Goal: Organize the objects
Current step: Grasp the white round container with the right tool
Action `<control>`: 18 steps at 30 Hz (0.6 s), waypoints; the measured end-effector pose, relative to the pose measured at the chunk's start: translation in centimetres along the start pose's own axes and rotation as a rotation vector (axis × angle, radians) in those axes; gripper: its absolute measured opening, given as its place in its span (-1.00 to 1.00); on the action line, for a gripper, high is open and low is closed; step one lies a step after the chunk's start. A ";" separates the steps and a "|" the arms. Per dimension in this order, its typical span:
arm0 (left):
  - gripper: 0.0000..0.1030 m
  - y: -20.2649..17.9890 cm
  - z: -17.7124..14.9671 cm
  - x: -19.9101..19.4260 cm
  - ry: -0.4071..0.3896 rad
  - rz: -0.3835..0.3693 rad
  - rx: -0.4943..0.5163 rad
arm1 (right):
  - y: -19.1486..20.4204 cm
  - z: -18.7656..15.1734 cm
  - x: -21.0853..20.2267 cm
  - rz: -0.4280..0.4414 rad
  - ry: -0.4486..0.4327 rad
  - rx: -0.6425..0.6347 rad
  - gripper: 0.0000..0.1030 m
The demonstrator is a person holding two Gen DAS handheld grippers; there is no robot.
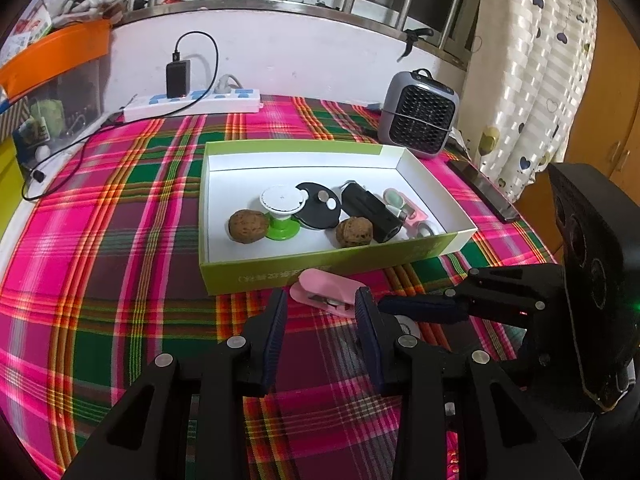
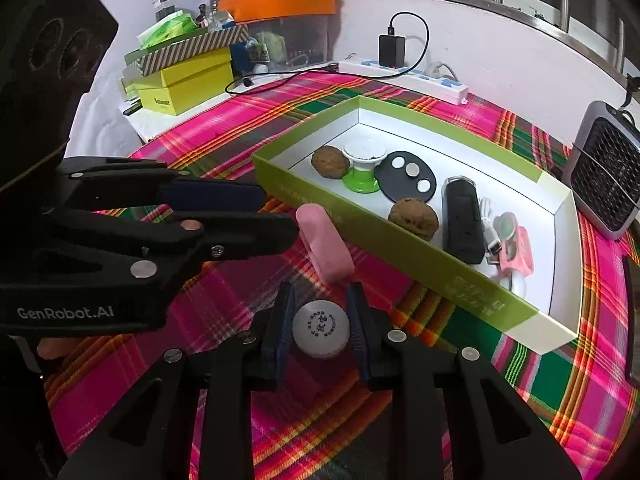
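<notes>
A white ball (image 2: 320, 330) with printed text rests on the plaid cloth between the pads of my right gripper (image 2: 320, 316), which press on both its sides. In the left wrist view only a sliver of that ball (image 1: 407, 326) shows behind my right gripper (image 1: 400, 316). A pink clip (image 1: 324, 291) lies just outside the green box (image 1: 296, 146), right beyond the tips of my left gripper (image 1: 322, 312), which stands open with nothing between its fingers. The box (image 2: 440, 126) holds two walnuts (image 2: 330, 161), a green-footed white spool (image 2: 362, 164), a black oval disc (image 2: 406, 178), a black device (image 2: 462, 220) and a pink clip (image 2: 516, 250).
A white power strip (image 1: 192, 104) with a black charger lies at the back. A small grey fan heater (image 1: 418, 114) stands at the box's far right, with a dark flat phone (image 1: 482, 190) beside it. Yellow boxes (image 2: 188, 84) and an orange-lidded bin (image 2: 280, 0) crowd the far left.
</notes>
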State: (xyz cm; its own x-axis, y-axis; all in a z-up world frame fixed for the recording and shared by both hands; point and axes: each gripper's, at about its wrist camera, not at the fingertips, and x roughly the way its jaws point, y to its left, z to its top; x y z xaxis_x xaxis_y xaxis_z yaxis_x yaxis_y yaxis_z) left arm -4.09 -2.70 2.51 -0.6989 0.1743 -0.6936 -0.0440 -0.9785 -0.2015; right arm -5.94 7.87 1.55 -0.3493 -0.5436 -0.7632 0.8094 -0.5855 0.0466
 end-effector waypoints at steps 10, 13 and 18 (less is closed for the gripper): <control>-0.35 0.2 0.0 -0.2 0.000 0.005 -0.013 | -1.1 0.3 0.0 0.019 -0.003 -0.036 -0.46; -0.35 0.3 0.0 -0.3 -0.004 0.009 -0.014 | -1.3 0.6 0.2 0.087 -0.002 -0.097 -0.46; -0.35 0.9 0.0 -0.6 -0.007 0.020 -0.029 | -0.9 1.2 0.7 0.128 0.008 -0.182 -0.46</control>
State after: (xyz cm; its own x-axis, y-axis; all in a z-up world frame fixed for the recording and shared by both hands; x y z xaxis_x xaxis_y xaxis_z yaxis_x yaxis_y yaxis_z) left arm -3.70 -3.64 2.71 -0.7047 0.1542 -0.6926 -0.0095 -0.9781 -0.2080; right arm -7.45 7.26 1.76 -0.2347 -0.6016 -0.7636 0.9192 -0.3929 0.0270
